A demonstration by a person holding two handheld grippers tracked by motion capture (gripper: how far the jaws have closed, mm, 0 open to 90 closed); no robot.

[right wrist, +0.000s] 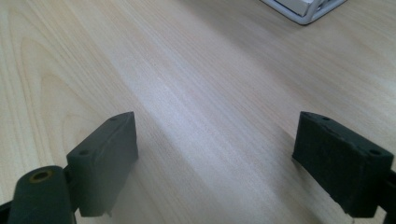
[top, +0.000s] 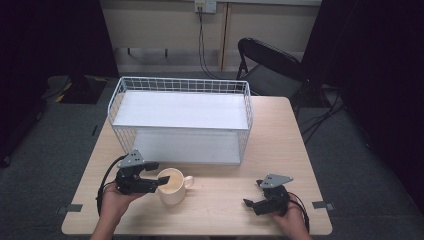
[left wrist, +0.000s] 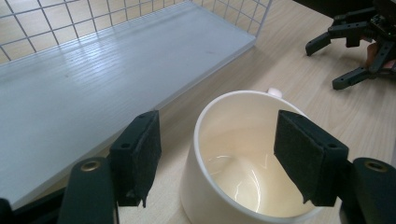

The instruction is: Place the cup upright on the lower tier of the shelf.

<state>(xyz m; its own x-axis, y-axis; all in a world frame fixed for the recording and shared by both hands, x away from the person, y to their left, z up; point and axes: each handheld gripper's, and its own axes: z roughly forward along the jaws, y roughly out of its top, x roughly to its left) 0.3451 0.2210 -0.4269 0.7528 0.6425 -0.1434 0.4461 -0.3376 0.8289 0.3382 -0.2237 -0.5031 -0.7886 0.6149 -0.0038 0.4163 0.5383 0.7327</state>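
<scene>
A cream mug [top: 172, 186] stands upright and empty on the wooden table [top: 280, 130], handle turned to the right, just in front of the white wire shelf [top: 180, 110]. My left gripper [top: 159, 176] reaches it from the left with its jaws spread. In the left gripper view the mug [left wrist: 233, 186] sits between the pads of my left gripper [left wrist: 219, 158]: the left pad stays apart from its wall and the right pad hangs over the far rim. My right gripper [top: 252, 193] rests open near the table's front right, with bare wood between the jaws [right wrist: 215, 158].
The shelf's lower board [left wrist: 93, 93] lies close behind the mug. A corner of the shelf [right wrist: 308, 9] is far ahead in the right gripper view. A black folding chair [top: 270, 65] stands behind the table. My right gripper [left wrist: 323, 66] is off to the mug's right.
</scene>
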